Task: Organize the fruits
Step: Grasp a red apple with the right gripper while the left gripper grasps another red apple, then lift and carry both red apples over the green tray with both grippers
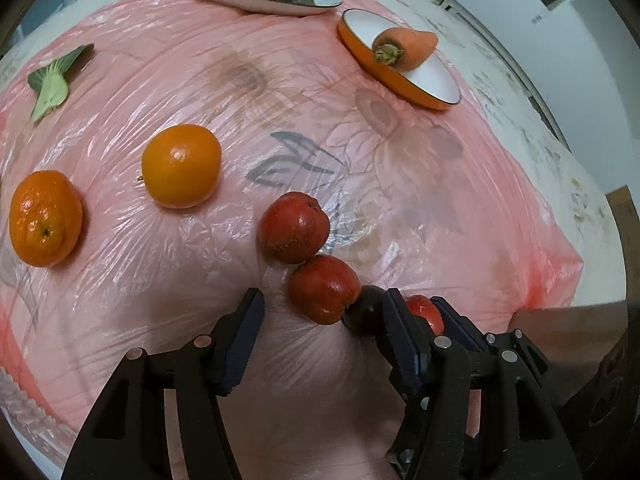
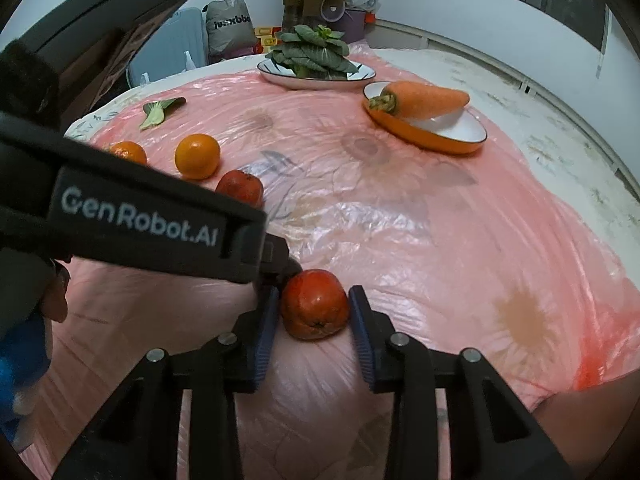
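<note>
My right gripper is shut on a red fruit that rests on the pink plastic sheet, with a pad against each side. The left gripper stands open just left of it. Another red fruit lies between its fingertips, untouched, and a dark round thing sits by its right finger. A third red fruit lies just beyond. Two oranges sit further left. In the right wrist view the left gripper's body hides the second red fruit.
An orange dish with a carrot and a white plate of leafy greens stand at the far side. A loose green leaf lies far left. The sheet's red edge ends near right. Bags and clutter stand behind the table.
</note>
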Motion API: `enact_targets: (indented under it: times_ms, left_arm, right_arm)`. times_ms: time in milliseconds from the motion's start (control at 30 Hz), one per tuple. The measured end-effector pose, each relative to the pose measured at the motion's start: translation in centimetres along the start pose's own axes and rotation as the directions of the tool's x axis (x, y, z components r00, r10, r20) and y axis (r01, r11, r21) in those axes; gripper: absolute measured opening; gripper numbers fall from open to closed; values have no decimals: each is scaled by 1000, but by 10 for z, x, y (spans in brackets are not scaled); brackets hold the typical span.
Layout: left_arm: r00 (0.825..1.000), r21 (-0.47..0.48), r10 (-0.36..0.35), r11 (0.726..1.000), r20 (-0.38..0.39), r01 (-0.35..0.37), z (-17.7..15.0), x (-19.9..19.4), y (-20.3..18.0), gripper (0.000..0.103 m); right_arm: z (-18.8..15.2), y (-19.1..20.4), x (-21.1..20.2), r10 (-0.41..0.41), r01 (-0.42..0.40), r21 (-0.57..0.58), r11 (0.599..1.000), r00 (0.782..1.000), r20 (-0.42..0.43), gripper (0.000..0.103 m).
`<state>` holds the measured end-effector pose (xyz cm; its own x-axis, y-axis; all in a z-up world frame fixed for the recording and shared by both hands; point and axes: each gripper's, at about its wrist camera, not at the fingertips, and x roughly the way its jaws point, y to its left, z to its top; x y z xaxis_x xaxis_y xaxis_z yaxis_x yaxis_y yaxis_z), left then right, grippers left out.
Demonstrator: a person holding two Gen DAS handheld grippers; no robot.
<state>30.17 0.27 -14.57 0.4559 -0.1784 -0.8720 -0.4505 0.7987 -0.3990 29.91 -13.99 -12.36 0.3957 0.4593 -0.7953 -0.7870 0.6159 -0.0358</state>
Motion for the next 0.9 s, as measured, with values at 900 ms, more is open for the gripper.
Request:
enact_targets:
  times_ms: [900]
  left_arm:
    - [983,50,-179,983,31,177,-5,-31,2,27]
  right_arm:
    - [-28,-9,-50,-58,46,186,982,997,59,58]
